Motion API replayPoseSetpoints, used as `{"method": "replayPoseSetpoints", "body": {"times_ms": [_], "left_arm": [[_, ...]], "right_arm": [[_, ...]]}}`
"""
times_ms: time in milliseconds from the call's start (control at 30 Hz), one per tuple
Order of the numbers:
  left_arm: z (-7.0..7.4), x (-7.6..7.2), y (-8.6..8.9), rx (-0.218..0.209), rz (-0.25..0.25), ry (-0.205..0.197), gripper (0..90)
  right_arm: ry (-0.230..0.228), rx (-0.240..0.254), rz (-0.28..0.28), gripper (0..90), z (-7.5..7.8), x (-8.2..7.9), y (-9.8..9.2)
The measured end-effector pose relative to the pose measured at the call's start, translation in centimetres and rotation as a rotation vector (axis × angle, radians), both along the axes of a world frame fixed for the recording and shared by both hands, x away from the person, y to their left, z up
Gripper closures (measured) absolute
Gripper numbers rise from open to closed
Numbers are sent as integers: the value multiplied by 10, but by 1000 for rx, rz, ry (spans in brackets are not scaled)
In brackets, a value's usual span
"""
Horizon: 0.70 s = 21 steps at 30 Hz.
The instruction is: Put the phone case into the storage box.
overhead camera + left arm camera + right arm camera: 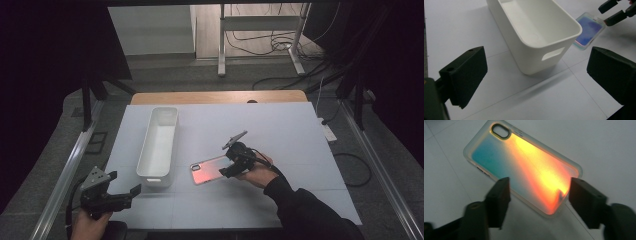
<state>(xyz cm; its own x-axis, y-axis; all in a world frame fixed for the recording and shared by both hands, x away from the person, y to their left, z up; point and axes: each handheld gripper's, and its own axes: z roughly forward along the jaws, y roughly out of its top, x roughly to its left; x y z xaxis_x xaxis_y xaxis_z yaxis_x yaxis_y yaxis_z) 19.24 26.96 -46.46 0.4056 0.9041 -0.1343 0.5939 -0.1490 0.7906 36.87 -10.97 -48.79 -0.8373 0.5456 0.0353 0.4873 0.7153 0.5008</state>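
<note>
Two black jaws of right gripper (537, 200) half-spread astride near end of flat iridescent orange-teal plastic phone case (524, 167), pads apparently not yet pressing. Case flat on white table (280, 130), just beside long white plastic bin (159, 145). Likely risks: thin edge slipping out, case skidding. Left gripper (125, 187) spread wide, holding nothing, near bin's handle end.

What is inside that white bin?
The bin holds nothing that can be seen: its white floor and inner walls lie bare in the left gripper view. The near wall hides a strip of the floor just behind it.
</note>
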Motion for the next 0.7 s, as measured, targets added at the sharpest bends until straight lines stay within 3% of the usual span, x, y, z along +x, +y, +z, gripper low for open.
{"method": "replayPoseSetpoints", "body": {"times_ms": [133,200,700], "left_arm": [[0,0,0,-1,0,-1,40],[0,0,0,0,-1,-1,40],[0,0,-1,4,-4,-1,42]], "right_arm": [[32,-12,39,754,-1,3,1],[38,-14,44,876,-2,5,2],[56,-46,50,896,-15,12,3]]}}
